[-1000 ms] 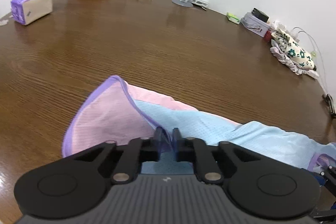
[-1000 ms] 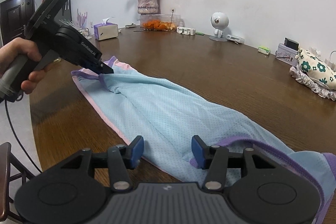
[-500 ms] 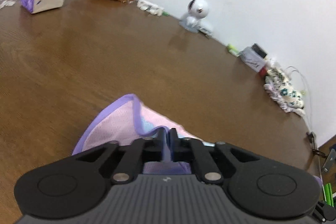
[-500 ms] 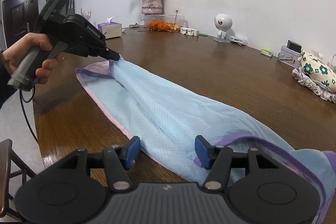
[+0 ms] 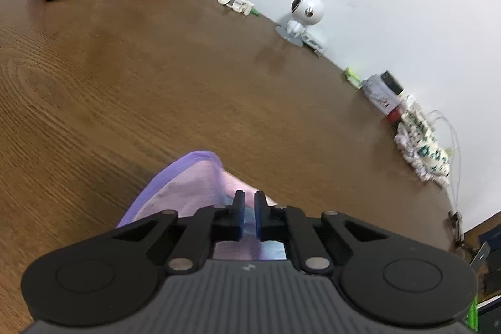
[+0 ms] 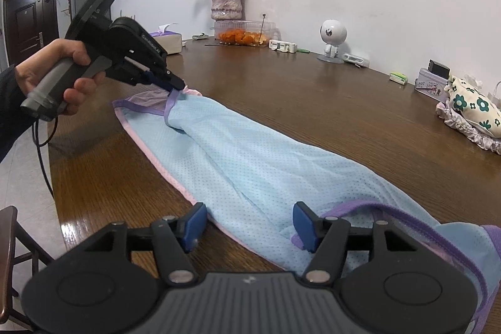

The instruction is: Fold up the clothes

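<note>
The garment runs off the right wrist view's lower right edge.

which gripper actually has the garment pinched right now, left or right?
The left gripper: it is shut on the blue garment at its purple-trimmed far end. The right gripper only straddles the near edge, fingers apart and opening.

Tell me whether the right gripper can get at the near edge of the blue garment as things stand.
Probably yes. The right gripper has its jaws opening, with the blue garment lying flat on the table just beyond its fingertips, its pink-trimmed edge between them. Nothing lies in the way.
</note>
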Demonstrator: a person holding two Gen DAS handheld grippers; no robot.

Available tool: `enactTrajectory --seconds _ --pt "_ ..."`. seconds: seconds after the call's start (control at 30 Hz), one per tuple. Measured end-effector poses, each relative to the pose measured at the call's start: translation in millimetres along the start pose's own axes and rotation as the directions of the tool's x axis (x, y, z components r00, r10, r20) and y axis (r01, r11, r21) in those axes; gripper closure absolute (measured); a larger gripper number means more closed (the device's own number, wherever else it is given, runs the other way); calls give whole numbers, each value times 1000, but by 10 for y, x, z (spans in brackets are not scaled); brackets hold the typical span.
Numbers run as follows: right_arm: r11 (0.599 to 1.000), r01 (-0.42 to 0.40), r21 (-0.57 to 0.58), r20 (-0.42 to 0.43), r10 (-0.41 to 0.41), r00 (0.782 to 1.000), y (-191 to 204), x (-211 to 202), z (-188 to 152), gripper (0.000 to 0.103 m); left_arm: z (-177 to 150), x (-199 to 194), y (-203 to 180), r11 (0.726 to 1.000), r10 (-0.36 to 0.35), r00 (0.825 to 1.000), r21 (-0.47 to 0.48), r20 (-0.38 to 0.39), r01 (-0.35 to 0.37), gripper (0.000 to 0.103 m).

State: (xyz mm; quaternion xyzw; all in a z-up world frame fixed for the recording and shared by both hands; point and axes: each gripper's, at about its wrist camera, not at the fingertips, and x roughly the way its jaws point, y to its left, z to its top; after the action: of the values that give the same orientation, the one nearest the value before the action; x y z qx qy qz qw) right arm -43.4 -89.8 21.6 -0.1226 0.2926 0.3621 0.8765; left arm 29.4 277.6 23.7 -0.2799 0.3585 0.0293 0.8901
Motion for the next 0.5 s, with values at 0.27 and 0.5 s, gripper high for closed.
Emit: enactTrajectory --seconds 0.27,0.5 --pt "1000 -4 0 1 4 1000 -17 1 -7 41 20 -106 54 999 34 999 -13 5 -34 82" --pt "1000 -5 -3 0 5 1000 -4 13 -3 36 -13 -110 -6 1000 26 997 -16 -70 -27 50"
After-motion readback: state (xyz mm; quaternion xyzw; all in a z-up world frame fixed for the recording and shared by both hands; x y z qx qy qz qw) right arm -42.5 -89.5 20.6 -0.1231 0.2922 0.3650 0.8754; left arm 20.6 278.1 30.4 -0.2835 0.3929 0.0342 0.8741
